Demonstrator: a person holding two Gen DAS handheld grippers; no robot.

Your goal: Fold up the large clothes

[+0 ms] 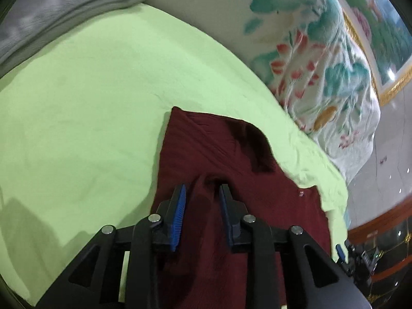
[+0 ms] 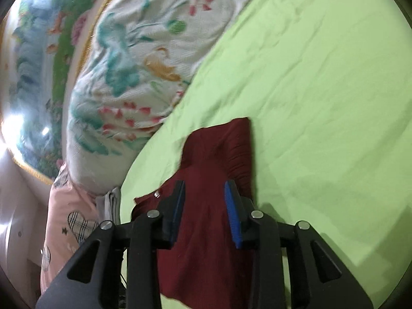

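Observation:
A dark red garment (image 1: 219,149) lies on the light green bedsheet (image 1: 90,103), its far corner folded over. My left gripper (image 1: 202,190) hovers low over it with the jaws apart; a raised wrinkle of red cloth sits between the blue pads, which do not press on it. In the right wrist view the same red garment (image 2: 219,149) runs from a ribbed hem at the far end down under my right gripper (image 2: 204,188). That gripper is also open, with cloth below the gap and nothing pinched. The near part of the garment is hidden by the gripper bodies.
A bulky floral quilt (image 1: 322,64) (image 2: 134,64) borders the sheet on one side, with a framed picture (image 2: 31,64) behind it. A folded grey cloth (image 1: 64,7) lies at the far left. A pink cushion with plaid hearts (image 2: 67,219) sits by the bed edge.

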